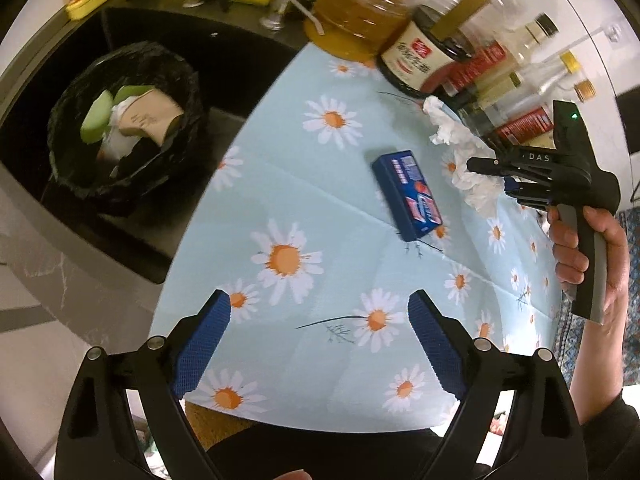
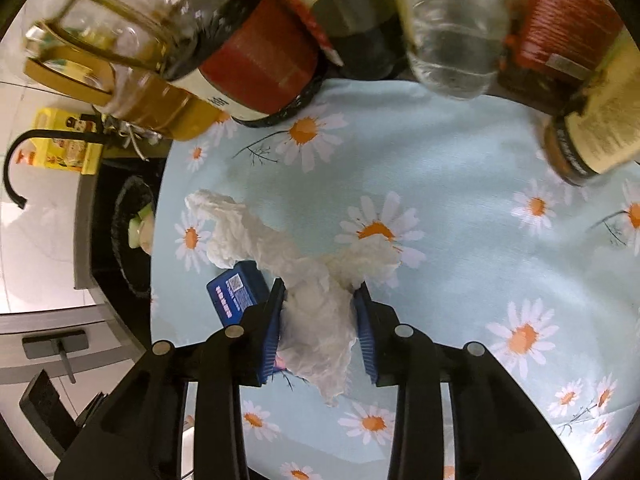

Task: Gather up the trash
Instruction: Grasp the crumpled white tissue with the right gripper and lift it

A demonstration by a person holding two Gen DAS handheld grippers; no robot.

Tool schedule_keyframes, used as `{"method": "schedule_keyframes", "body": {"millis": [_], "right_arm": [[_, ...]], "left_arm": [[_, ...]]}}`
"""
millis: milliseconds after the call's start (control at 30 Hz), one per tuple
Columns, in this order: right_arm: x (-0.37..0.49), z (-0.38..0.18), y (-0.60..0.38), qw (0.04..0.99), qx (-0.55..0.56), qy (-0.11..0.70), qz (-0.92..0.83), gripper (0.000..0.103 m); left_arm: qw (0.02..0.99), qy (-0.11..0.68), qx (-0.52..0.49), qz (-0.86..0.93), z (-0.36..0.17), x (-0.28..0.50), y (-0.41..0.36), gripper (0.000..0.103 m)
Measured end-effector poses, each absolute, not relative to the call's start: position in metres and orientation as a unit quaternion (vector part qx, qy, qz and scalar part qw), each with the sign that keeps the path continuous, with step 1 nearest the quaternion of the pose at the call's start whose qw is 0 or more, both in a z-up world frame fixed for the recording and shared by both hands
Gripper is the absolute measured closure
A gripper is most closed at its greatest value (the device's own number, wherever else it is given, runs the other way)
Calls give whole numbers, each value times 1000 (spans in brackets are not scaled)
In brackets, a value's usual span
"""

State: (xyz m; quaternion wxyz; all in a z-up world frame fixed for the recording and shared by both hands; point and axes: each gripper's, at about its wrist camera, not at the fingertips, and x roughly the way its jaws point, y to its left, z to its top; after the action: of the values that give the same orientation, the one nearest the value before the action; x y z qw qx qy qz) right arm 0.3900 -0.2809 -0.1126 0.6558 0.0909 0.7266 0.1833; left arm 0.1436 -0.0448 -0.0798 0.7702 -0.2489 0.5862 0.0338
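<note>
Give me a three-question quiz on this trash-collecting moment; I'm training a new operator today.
1. True or false: the right gripper is closed on the crumpled white tissue.
2. What lies between the left gripper fingers: A) blue box, B) nothing, C) bottle?
3. Where is the black-lined trash bin relative to the daisy tablecloth?

Key:
1. True; both pads press on it.
2. B; the blue box lies farther off on the cloth.
3. Off the table's edge, to the left in the left wrist view, already holding scraps.

Only "DAS" can be read, on the right gripper (image 1: 486,168); bottle labels stay illegible.
</note>
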Motion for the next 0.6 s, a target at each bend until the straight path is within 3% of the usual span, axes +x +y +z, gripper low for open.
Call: {"method": "schedule_keyframes", "body": {"millis": [600], "right_arm": [[324, -52, -366, 715, 151, 653, 199, 68]], "left_arm": [[780, 594, -197, -8, -75, 218, -100, 15]]}}
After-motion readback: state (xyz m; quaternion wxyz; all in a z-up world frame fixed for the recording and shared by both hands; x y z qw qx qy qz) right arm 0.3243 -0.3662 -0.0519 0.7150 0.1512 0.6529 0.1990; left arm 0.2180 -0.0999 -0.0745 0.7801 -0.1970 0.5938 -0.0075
